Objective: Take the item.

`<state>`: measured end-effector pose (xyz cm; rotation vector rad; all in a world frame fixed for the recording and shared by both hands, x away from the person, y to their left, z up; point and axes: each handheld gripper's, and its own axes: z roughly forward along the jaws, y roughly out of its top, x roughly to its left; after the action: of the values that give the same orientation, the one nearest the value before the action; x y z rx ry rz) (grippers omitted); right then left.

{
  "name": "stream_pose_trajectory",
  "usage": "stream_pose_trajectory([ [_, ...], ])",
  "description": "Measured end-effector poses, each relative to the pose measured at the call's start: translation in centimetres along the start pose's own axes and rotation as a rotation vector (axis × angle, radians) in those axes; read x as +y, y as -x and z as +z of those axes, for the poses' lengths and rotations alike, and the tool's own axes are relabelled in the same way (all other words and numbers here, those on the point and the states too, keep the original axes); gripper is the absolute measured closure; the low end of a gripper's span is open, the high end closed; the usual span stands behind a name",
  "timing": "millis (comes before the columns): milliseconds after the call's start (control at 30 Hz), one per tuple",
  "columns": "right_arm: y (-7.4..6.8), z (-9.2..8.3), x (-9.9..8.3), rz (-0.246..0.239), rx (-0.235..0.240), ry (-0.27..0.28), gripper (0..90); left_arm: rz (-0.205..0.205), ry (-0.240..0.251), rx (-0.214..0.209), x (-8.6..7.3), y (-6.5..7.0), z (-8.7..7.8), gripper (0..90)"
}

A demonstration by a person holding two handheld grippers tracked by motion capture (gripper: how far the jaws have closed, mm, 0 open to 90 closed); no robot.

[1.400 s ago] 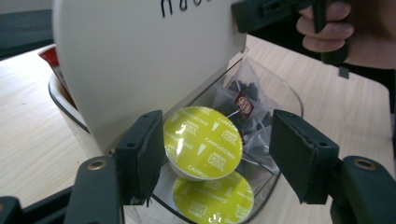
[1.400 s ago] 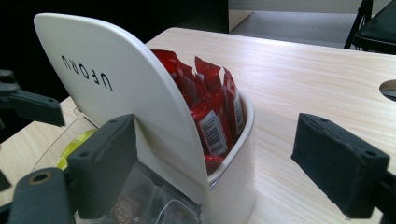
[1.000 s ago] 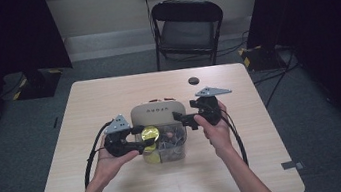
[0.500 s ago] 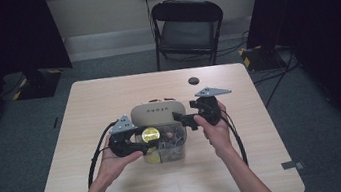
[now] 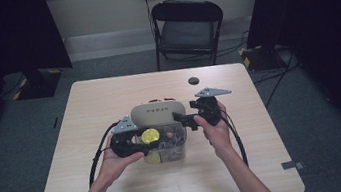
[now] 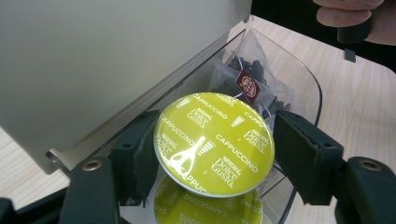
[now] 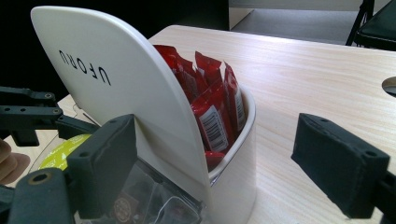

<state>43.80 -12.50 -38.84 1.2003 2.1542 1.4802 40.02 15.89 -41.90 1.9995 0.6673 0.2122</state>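
Dark curtains close off both sides of the room, and a black folding chair [image 5: 188, 29] stands behind a pale wooden table [image 5: 108, 99] on grey carpet. Near the middle of the table sits a cream plastic organiser box [image 5: 156, 112] with a raised lid, and against its front is a clear plastic compartment [image 5: 178, 148]. A small round dark spot [image 5: 193, 80] shows on the tabletop toward the far edge.

A person's forearms come in from the near side. The left gripper [image 5: 137, 142] holds a round yellow-green coffee capsule with a printed foil top [image 6: 214, 142] by its rim. Both black jaws press on opposite edges, having just been closing a little further on it. The capsule hangs over the open clear compartment, just above another capsule of the same kind [image 6: 208, 207], with clear sachets of dark tea [image 6: 250, 77] lying behind it.

The right gripper [image 5: 184, 119] is at the right end of the box. Its jaws stand wide apart and grip nothing. One jaw lies just beside the raised cream lid [image 7: 121, 88], though I cannot tell whether it touches. The other jaw hangs over bare table. Behind the lid, red foil packets [image 7: 212, 107] stand upright in the cream tub.
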Motion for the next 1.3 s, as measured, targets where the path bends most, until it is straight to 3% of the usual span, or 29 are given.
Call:
stream_pose_trajectory([
  [233, 0.0, 0.0, 0.0, 0.0, 0.001, 0.0, 13.4, 0.014, -0.005, 0.007, 0.0, 0.0, 0.0, 37.8],
  [600, 0.0, 0.1, 0.0, -0.001, 0.004, -0.002, 13.4, -0.024, 0.01, -0.004, -0.2, -0.2, -0.3, 38.1],
  [1000, 0.1, 0.4, -0.2, 0.0, 0.016, -0.002, 11.7, -0.06, 0.063, -0.032, 0.1, -0.4, -1.9, 38.1],
  [1300, 0.0, 0.5, -0.1, -0.003, 0.014, -0.002, 11.6, -0.048, 0.083, -0.012, 0.2, -0.3, -3.7, 38.2],
])
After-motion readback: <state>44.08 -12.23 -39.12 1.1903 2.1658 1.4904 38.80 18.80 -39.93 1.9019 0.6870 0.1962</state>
